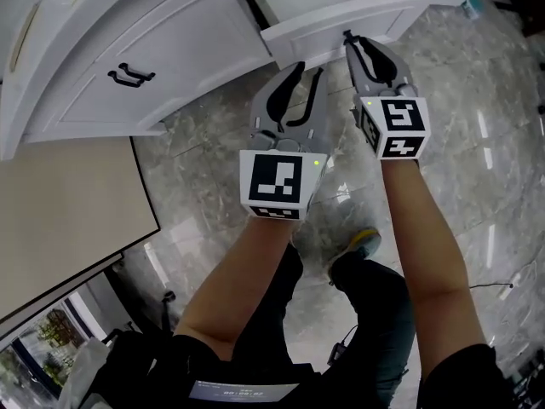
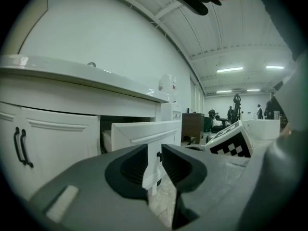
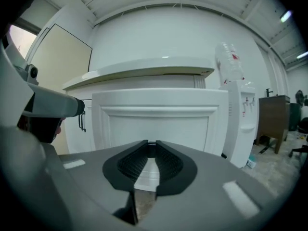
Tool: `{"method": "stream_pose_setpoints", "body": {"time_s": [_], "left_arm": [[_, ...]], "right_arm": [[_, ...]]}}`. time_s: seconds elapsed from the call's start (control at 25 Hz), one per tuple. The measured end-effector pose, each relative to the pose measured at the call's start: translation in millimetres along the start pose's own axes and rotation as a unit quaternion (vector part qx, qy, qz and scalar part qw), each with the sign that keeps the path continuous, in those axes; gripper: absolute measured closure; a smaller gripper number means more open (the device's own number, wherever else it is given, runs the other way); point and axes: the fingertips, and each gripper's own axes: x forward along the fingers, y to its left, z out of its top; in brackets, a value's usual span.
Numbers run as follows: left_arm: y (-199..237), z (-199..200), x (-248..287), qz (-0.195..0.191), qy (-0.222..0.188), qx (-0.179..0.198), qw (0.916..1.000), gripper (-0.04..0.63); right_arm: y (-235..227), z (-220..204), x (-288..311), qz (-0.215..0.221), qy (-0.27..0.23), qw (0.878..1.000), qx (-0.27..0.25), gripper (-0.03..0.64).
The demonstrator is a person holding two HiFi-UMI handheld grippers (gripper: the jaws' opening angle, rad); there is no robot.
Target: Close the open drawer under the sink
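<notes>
In the head view the open white wooden drawer point(image 1: 341, 24) is at about 1 o'clock, pulled out from the white vanity cabinet point(image 1: 170, 41), which takes the 11 o'clock part. The panelled front of the drawer faces the person.

The right gripper point(image 1: 349, 41) reaches up to this front. In the right gripper view the front fills the middle, very near. There the right gripper point(image 3: 151, 143) has its jaws drawn almost together at the tips, and they pinch the small dark knob point(image 1: 347, 33) of the drawer.

The left gripper point(image 1: 308, 68) is at 12 o'clock from the centre, just below the drawer and not touching it. In the left gripper view its jaws point(image 2: 154, 148) stand a little apart and hold nothing. Through the gap the drawer front point(image 2: 144, 134) and its knob point(image 2: 159, 154) can be seen farther away.

The two black curved handles point(image 1: 128, 76) of the cabinet doors are at 10 o'clock. Under the arms there is a grey marble floor point(image 1: 477, 143). A white water dispenser point(image 3: 236, 114) stands at 3 o'clock in the right gripper view, beside the drawer.
</notes>
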Motion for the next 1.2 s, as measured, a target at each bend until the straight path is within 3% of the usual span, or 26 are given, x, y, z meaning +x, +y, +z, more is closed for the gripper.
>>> {"method": "stream_pose_setpoints", "body": {"time_s": [0.08, 0.4, 0.72, 1.2], "left_arm": [[0, -3, 3, -0.004, 0.002, -0.004, 1.0000, 0.515], [0, -6, 7, -0.028, 0.010, -0.004, 0.9996, 0.514], [11, -13, 7, -0.035, 0.004, -0.006, 0.9994, 0.512], [80, -25, 43, -0.002, 0.007, -0.013, 0.9999, 0.492]], "right_arm": [[-1, -3, 1, -0.007, 0.003, 1.000, -0.006, 0.594], [1, -8, 7, -0.015, 0.012, 1.000, -0.007, 0.573], [3, 2, 31, -0.008, -0.015, 1.000, -0.010, 0.577], [-1, 17, 102, -0.017, -0.026, 0.999, -0.011, 0.578]]}}
